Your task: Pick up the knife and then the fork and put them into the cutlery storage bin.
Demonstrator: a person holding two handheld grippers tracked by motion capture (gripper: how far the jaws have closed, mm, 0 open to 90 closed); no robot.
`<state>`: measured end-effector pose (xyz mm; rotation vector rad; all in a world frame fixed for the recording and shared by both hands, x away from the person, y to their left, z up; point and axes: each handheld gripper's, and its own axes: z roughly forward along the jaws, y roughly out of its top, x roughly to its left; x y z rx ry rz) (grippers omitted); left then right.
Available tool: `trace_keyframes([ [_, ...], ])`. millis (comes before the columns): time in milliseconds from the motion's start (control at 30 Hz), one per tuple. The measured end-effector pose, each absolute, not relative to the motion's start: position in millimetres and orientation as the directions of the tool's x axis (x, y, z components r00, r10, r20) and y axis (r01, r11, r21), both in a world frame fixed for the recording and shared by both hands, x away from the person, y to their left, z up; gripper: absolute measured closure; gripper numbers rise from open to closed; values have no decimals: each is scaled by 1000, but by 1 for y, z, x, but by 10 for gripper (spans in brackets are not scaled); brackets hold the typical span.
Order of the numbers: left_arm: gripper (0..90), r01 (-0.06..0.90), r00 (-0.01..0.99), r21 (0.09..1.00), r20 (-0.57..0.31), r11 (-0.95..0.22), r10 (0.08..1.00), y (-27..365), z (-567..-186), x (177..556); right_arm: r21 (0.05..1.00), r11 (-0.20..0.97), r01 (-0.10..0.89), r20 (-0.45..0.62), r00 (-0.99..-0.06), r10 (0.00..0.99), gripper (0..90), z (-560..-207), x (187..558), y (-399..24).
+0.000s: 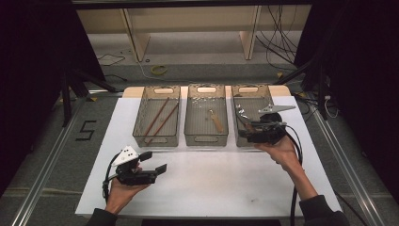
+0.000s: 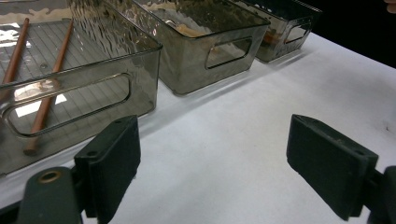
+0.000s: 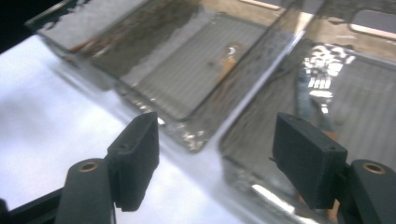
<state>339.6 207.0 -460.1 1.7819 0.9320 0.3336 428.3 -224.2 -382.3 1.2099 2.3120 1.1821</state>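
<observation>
Left tool (image 1: 159, 161) jaws apart | right tool (image 3: 217, 158) jaws apart | right bin (image 1: 251, 101) contents blurred

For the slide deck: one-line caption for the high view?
Person holds open left tongs over the white table, right tongs at the right bin.

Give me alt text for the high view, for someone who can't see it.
A person holds an open hand-held gripper in each hand over a white table: the left hand-held gripper low over the mat, the right hand-held gripper above the right bin. The left bin holds two chopsticks, the middle bin a spoon.
</observation>
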Motion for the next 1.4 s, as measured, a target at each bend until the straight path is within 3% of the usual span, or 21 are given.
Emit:
trace_keyframes([
  [467, 170, 437, 666, 887, -205, -152, 718, 206, -460, 340, 844, 270, 464, 138, -674, 725, 283, -390, 381, -220],
  [1400, 170, 443, 679, 883, -217, -157, 701, 204, -460, 339, 893, 193, 408, 185, -721, 668, 253, -426, 324, -230],
])
